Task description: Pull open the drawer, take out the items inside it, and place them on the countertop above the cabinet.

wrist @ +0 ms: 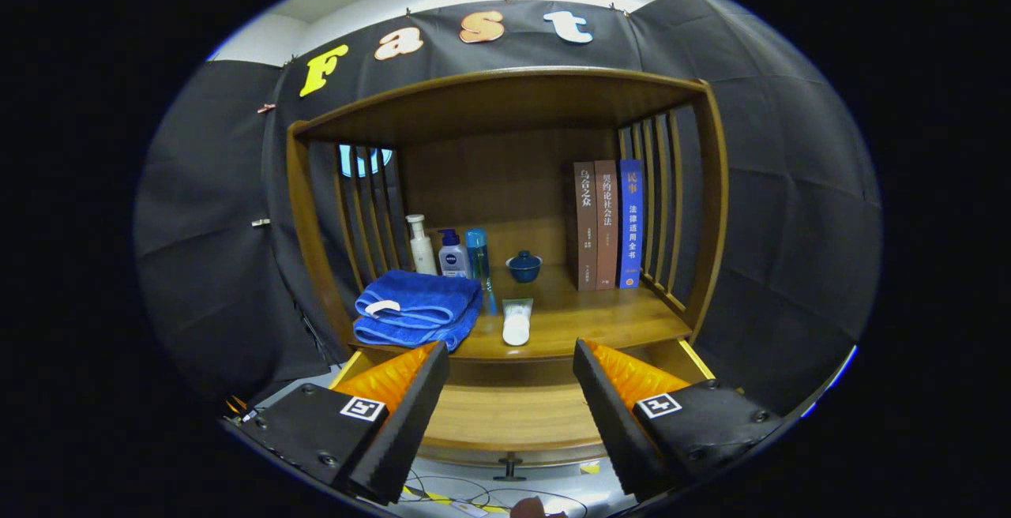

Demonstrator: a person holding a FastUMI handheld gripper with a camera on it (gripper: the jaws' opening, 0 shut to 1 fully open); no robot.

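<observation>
1. Wooden cabinet [715, 210] is sitting against the black booth wall, with slatted side panels and an open shelf bay.
2. Drawer [505, 419] is standing pulled open below the surface, its bare wooden floor showing between the fingers; its handle [510, 468] is sitting at the front edge, nearest the camera.
3. Gripper [510, 376] is hovering over the open drawer, fingers spread wide apart and gripping nothing.
4. Surface [600, 317] above the drawer is carrying all the items seen.
5. Folded blue towel [419, 309] is lying just beyond the left finger, at the front edge of the surface.
6. White tube [516, 320] is lying just beside the towel, cap end pointing toward the drawer, ahead of the gap between the fingers.
7. White pump bottle [420, 245], blue-and-white lotion bottle [453, 256] and a clear blue bottle [477, 253] are standing upright in a row behind the towel.
8. Small blue lidded cup [524, 266] is sitting near the back, beyond the tube.
9. Three books [606, 224] are standing upright touching each other, two brown and one blue, against the right-hand slats.
</observation>
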